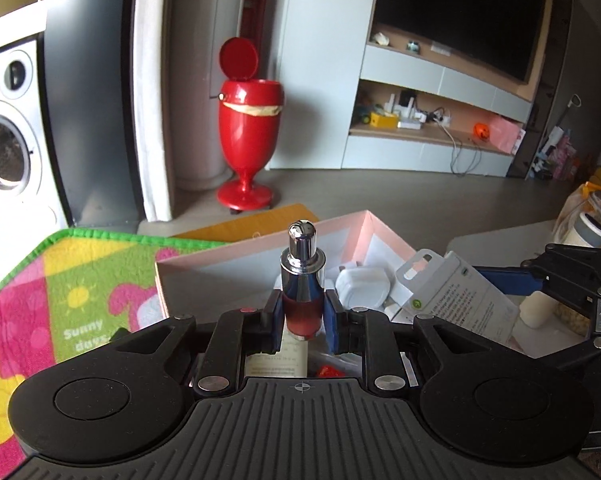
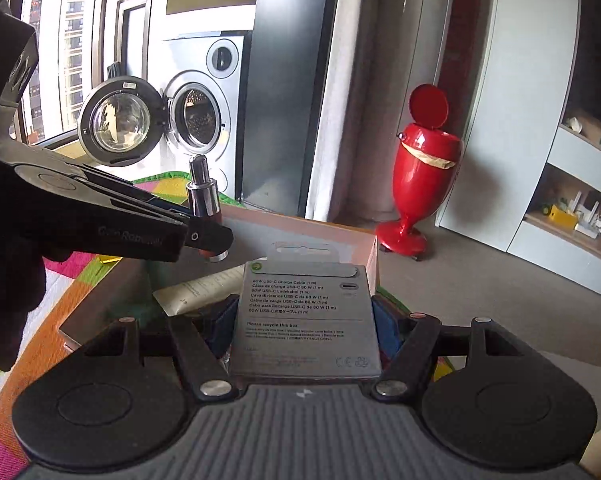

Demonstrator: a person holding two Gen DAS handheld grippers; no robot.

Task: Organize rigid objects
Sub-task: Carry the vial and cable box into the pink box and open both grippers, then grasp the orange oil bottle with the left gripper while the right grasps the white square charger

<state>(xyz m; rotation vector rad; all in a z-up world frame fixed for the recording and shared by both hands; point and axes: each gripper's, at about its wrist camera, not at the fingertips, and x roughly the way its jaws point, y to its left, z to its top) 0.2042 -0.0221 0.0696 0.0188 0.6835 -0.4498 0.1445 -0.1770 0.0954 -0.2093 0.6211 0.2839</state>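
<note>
Left hand-held gripper [image 1: 302, 316] clamps chrome-capped bottle [image 1: 302, 280] upright above pink box [image 1: 260, 258]; right hand-held gripper [image 2: 304, 320], at its 3 o'clock, clamps cable package [image 2: 304, 320] flat, presumably both for boxing.

- A home, by the look of it a living room that opens onto a laundry corner.
- A front-loading washing machine [image 2: 198, 120] stands with its round door [image 2: 118, 122] swung open, next to a window showing high-rise blocks.
- A large dark television [image 1: 460, 12] hangs over a built-in media unit [image 1: 432, 120] whose shelves hold chargers, cables and small toys.
- A red pedestal bin [image 1: 248, 128] stands with its lid up.
- A bright children's play mat [image 1: 60, 300] printed "Sunny days" covers part of the floor.
</note>
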